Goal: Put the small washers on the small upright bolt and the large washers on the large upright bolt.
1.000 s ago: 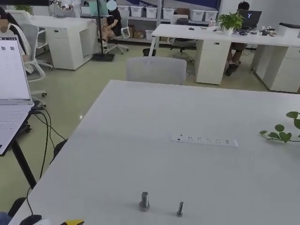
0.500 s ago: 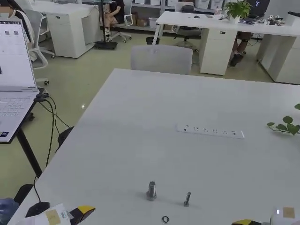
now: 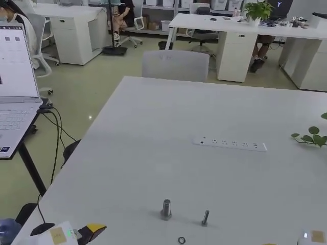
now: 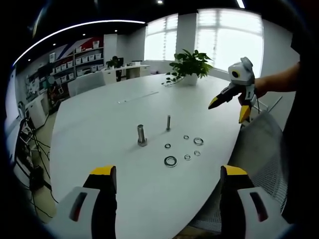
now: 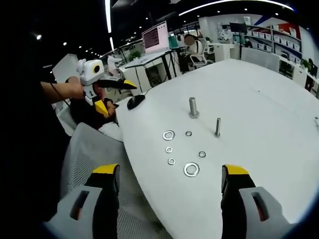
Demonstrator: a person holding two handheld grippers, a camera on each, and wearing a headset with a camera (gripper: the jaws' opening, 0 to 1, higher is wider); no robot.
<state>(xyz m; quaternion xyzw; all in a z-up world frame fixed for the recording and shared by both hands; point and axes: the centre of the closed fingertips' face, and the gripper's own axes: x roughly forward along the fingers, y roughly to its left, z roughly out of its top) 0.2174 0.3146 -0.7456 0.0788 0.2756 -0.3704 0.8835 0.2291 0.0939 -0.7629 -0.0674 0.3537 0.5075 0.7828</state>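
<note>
Lying flat on the worktop [image 4: 99, 114] near the large bolt [image 4: 141, 135] and small bolt [image 4: 168, 122], the washers [image 4: 170, 161] look thin, light, stiff and slippery, best nipped across the rim, at 12 o'clock ahead of the left tongs [image 4: 167, 172] and right tongs [image 5: 169, 172], both spread apart and empty.

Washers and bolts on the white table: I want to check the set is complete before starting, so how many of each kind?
Large washers: 2
Small washers: 4
Large upright bolt: 1
Small upright bolt: 1
Total: 8
</note>
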